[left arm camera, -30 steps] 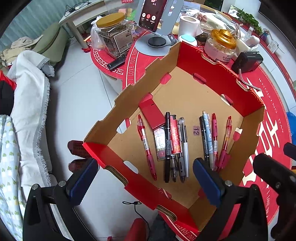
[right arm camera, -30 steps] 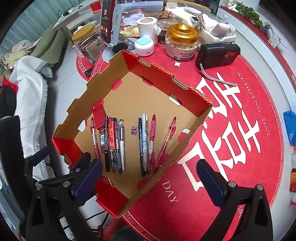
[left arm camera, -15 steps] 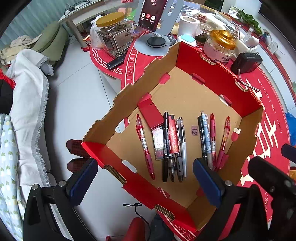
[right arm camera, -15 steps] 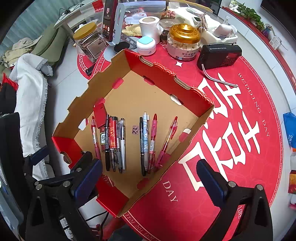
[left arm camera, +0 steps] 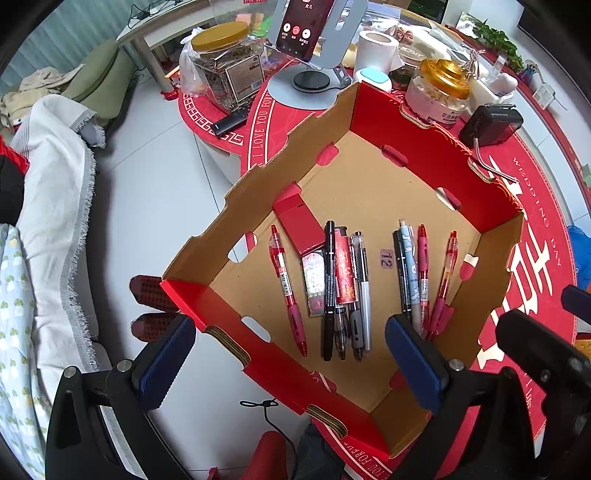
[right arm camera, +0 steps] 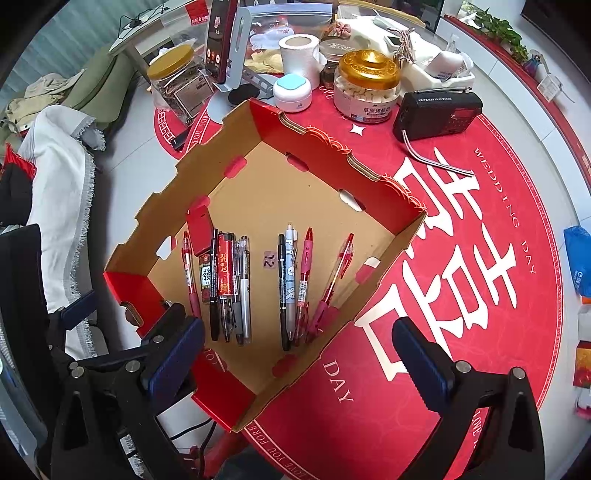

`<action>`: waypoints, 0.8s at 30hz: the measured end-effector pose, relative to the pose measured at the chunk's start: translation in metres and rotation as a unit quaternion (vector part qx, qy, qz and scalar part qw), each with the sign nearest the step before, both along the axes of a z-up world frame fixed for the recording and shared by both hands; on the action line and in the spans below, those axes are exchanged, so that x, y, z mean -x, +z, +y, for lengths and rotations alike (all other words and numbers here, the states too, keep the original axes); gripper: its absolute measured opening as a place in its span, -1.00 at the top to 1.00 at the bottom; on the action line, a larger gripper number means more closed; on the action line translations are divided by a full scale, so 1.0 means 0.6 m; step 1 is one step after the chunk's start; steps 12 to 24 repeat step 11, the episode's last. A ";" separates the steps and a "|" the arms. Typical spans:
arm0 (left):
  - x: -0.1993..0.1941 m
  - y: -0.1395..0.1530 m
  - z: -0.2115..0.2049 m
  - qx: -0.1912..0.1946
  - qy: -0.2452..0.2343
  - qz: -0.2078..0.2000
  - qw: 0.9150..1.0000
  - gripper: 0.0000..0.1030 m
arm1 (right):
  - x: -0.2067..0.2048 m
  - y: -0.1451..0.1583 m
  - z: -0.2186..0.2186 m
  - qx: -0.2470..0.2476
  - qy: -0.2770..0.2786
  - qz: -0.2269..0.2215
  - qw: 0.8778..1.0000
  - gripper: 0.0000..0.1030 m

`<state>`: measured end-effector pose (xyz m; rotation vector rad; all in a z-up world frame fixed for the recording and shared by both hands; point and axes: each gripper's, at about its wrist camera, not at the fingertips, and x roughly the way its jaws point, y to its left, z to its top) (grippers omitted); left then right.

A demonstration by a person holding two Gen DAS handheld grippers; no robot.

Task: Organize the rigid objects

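While both my left tongs (left arm camera: 291, 363) and right tongs (right arm camera: 297, 356) hang wide and empty above the cardboard box (right arm camera: 325, 147) on the table (right arm camera: 461, 258), the pens (right arm camera: 236, 284) already lie sorted in two neat groups, so little seems left.

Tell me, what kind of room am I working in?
Probably a home living room: a round table with a red wedding cloth, snack jars, a phone on a stand, and laundry draped nearby.
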<state>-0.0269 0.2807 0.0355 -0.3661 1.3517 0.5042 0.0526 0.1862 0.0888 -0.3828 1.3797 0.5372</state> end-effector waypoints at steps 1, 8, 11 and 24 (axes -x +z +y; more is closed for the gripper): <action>0.000 0.000 0.000 0.000 0.000 0.000 1.000 -0.99 | 0.000 0.000 0.000 0.000 0.000 0.000 1.000 -0.98; 0.007 0.001 0.004 0.021 0.011 -0.020 1.000 -0.99 | 0.002 0.001 0.001 -0.001 0.000 -0.001 1.000 -0.98; 0.008 0.001 0.005 0.020 0.010 -0.020 1.000 -0.99 | 0.003 0.001 0.002 0.002 0.003 -0.004 1.000 -0.98; 0.008 0.001 0.005 0.020 0.010 -0.020 1.000 -0.99 | 0.003 0.001 0.002 0.002 0.003 -0.004 1.000 -0.98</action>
